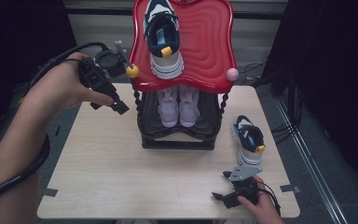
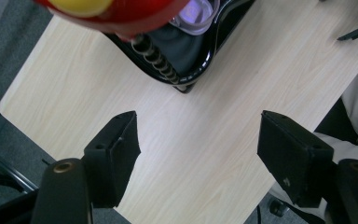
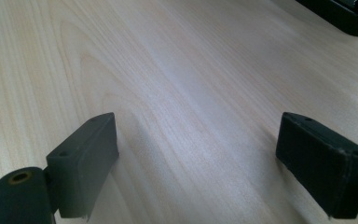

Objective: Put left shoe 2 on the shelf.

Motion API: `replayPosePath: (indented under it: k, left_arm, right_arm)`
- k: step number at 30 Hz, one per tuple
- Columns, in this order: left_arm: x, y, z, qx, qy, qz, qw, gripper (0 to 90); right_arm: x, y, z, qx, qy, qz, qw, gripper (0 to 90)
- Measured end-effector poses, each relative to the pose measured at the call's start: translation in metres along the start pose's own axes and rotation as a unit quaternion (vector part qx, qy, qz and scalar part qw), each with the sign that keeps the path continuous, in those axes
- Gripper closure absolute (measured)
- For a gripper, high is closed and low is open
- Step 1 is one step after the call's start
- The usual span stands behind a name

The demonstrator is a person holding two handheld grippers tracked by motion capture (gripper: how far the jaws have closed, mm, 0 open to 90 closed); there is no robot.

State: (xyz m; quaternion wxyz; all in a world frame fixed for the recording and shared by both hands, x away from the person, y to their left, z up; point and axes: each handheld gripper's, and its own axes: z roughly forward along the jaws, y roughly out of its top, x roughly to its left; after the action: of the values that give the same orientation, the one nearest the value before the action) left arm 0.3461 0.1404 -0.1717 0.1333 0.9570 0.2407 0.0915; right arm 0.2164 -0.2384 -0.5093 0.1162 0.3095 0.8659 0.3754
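The navy-and-white sneaker (image 1: 248,140) is parked near the table's (image 1: 121,177) right edge, just ahead of the right gripper (image 1: 223,186), whose jaws are spread wide over bare wood, while the left gripper (image 1: 107,100) is held wide and empty beside the red-topped shoe rack (image 1: 209,46).

Left gripper (image 1: 114,103) hovers beside red rack (image 1: 214,51).

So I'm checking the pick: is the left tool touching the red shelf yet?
Apart. The left gripper view shows the left tool with jaws open over bare table, the red shelf farther off.
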Motion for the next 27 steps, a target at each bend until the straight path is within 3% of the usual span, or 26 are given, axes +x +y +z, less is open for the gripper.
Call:
replayPosePath:
  k: [11, 27]
  left_arm:
    - [0.001, -0.021, 0.023, -0.003, -0.01, -0.011, 0.9999, 29.0]
    - [-0.002, -0.055, 0.075, -0.008, -0.039, -0.022, 0.999, 30.1]
  right_arm:
    - [0.0, 0.0, 0.0, 0.0, 0.0, 0.0, 1.0, 12.0]
    - [0.0, 0.0, 0.0, -0.002, 0.0, 0.0, 1.0, 12.0]
